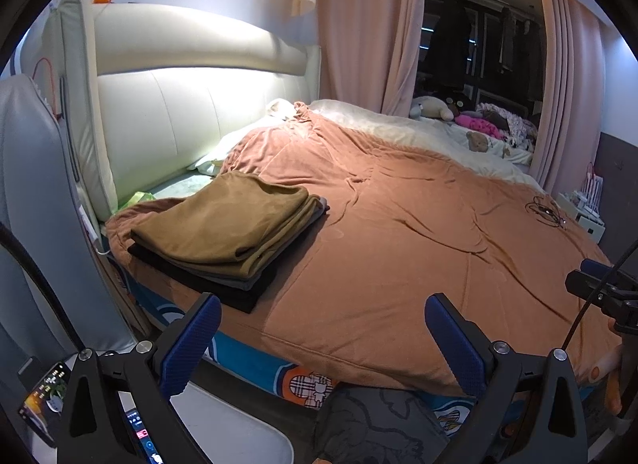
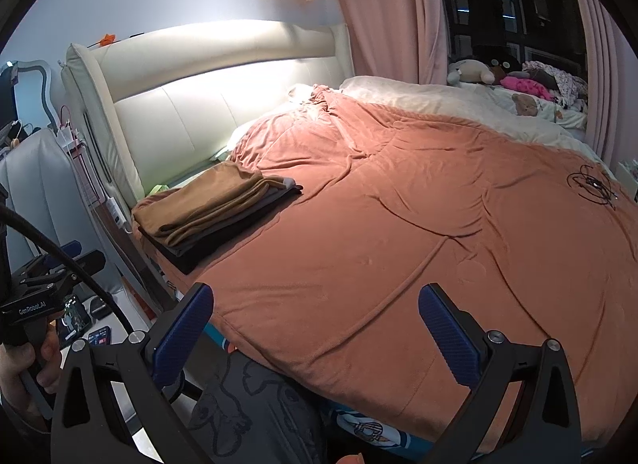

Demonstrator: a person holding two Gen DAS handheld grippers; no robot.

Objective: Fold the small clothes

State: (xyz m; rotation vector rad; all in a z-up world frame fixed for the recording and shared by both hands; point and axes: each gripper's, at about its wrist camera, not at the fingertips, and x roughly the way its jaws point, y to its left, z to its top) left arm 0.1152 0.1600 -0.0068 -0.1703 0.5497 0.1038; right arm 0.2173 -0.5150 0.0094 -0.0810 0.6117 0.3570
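From where I sit, the bed (image 1: 398,225) fills both views, spread with an orange-brown blanket (image 2: 398,225) that lies mostly smooth with a few long creases. Behind it runs the cream padded headboard (image 1: 179,105), and pink curtains (image 1: 359,25) hang at the far side, with stuffed toys (image 1: 434,107) heaped beyond.

The task's thing I can make out is a stack of folded clothes (image 1: 223,232) near the bed's left corner, close to the headboard: a tan piece on top, grey and black layers under it, its long axis running roughly from the near edge toward the headboard. It lies ahead and to the left of both tools, apart from either.

The left gripper (image 1: 319,340) has its fingers spread wide, holding nothing, over the near bed edge; I judge it the nearer one to the stack. The right gripper (image 2: 315,328) is likewise wide and empty, over bare blanket further right.

No unfolded garment lies on the blanket before me. A dark printed fabric (image 1: 379,420) shows low between the fingers, below the bed edge; I cannot tell whether it is laundry or the person's clothing. A tangle of thin cable (image 2: 594,185) rests far right.
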